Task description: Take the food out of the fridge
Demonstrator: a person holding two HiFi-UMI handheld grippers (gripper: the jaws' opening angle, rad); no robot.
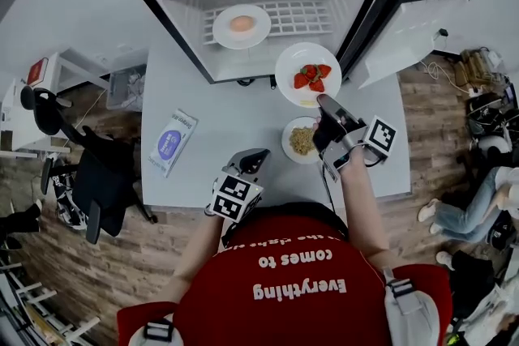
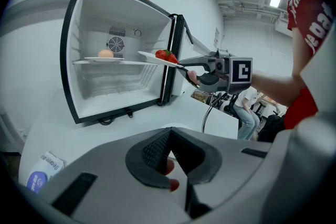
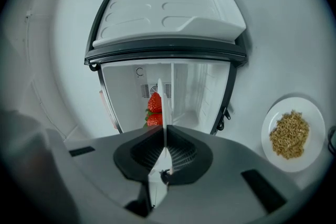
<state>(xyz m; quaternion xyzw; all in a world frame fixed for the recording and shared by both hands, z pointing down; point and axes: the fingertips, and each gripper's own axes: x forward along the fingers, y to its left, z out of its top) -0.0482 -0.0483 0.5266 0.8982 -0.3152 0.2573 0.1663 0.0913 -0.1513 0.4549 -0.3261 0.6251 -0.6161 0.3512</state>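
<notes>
- R gripper [image 1: 323, 101] had its jaws clamped on the rim of the strawberry plate [image 1: 285, 61]. In the right gripper view the plate sat edge-on betw. the pads.
- The plate was held level, off the table [image 1: 235, 109], at the mouth of the fridge [image 1: 182, 36] on its hinge side. Couldn't tell if it was fully clear of the opening.
- Strawberries [image 1: 312, 77] lay in a red cluster on the plate's half nearer the fridge door [image 1: 405, 20].
- The fridge stood at the table's far edge w/ its door swung wide open.
- A 2nd plate [image 1: 223, 35] was on the wire shelf inside, carrying a round pale-orange food item [image 1: 241, 23].
- A plate of grain-like food [image 1: 289, 143] rested on the table's right part, just beside the R gripper.
- L gripper [image 1: 258, 154] hung over the table's near edge, jaws closed w/ nothing betw. them.
- A blue-and-white packet [image 1: 172, 142] lay flat near the table's left edge, well apart from both grippers.
</notes>
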